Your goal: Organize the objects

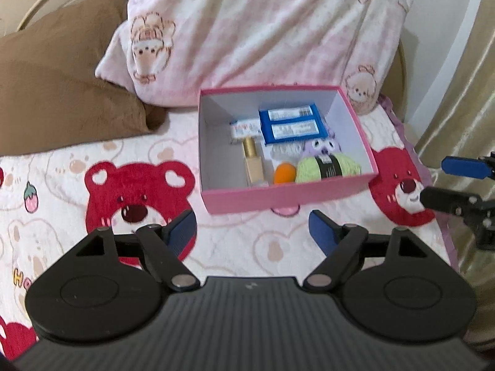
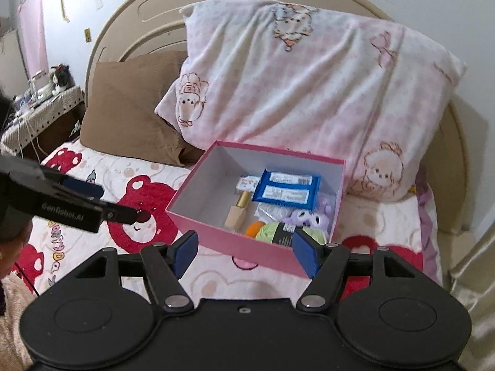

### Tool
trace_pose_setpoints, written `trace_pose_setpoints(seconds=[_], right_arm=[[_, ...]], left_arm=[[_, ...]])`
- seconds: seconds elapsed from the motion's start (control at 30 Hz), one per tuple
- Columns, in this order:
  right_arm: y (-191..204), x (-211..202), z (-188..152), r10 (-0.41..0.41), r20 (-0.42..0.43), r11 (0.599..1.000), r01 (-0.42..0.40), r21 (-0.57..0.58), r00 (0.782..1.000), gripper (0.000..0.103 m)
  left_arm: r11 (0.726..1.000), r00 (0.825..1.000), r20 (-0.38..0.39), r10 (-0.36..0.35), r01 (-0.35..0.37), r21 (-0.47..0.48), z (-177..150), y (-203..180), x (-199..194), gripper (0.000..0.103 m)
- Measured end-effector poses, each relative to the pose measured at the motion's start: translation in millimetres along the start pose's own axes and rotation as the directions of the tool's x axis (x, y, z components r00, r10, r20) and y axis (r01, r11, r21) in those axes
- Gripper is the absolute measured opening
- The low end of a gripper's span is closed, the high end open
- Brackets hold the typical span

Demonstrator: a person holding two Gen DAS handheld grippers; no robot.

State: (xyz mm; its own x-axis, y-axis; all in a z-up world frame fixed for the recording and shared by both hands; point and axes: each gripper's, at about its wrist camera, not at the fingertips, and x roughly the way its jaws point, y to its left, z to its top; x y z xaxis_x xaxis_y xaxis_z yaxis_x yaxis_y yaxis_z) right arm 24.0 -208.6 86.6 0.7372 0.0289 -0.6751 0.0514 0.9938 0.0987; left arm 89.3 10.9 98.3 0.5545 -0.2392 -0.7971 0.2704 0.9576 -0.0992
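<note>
Now both grippers, left gripper [image 1: 253, 232] and right gripper [image 2: 244, 253], open, empty; pink box [image 1: 278, 196] filled.

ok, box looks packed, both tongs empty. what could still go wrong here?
1. The pink box sits on a soft blanket near the bed's edge; a nudge from the right tongs might tip it.
2. The yarn and orange ball lie loose by the front wall and could roll out.

purple plush [image 1: 321, 148]: half under blue packets [image 1: 290, 122] | packet print: blurred, unreadable
</note>
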Motion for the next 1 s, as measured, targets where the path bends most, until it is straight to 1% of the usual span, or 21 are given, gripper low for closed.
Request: trace_pose_setpoints(seconds=[0.2, 0.33, 0.4, 0.57, 0.73, 0.83, 1.0], right_arm=[[-6.9, 3.3, -20.0, -0.036, -0.037, 0.997, 0.038, 0.06, 0.999, 0.073], [-9.8, 7.7, -29.6, -0.049, -0.052, 0.994, 0.053, 0.092, 0.997, 0.073], [-10.2, 9.4, -33.6, -0.057, -0.06, 0.993, 0.063, 0.102, 0.997, 0.073], [-11.8, 14.6, -40.4, -0.069, -0.072, 0.991, 0.077, 0.112, 0.995, 0.074], [-15.1, 18.0, -46.0, -0.084, -0.09, 0.986, 0.096, 0.134, 0.992, 0.074], [-15.0, 17.7, -48.2, -0.083, -0.095, 0.985, 0.097, 0.146, 0.992, 0.074], [-8.3, 15.7, -48.5, -0.104, -0.096, 0.985, 0.115, 0.127, 0.99, 0.076]], left_arm=[[1.0, 1.0, -0.02, -0.011, 0.011, -0.014, -23.6, -0.3, 1.0, 0.08], [1.0, 1.0, -0.023, -0.004, 0.003, -0.025, -32.0, 0.1, 3.7, 0.08], [0.999, 0.999, -0.035, -0.019, 0.017, -0.033, -36.0, 0.4, 6.8, 0.08], [0.998, 0.998, -0.054, -0.041, 0.039, -0.041, -41.8, -1.3, 9.7, 0.08], [0.998, 0.997, -0.052, -0.061, 0.059, -0.036, -45.2, -3.9, 6.9, 0.081], [0.997, 0.996, -0.056, -0.065, 0.063, -0.034, -45.9, -4.6, 7.9, 0.081], [0.998, 0.997, -0.059, -0.056, 0.054, -0.037, -46.9, -5.5, 8.6, 0.082]])
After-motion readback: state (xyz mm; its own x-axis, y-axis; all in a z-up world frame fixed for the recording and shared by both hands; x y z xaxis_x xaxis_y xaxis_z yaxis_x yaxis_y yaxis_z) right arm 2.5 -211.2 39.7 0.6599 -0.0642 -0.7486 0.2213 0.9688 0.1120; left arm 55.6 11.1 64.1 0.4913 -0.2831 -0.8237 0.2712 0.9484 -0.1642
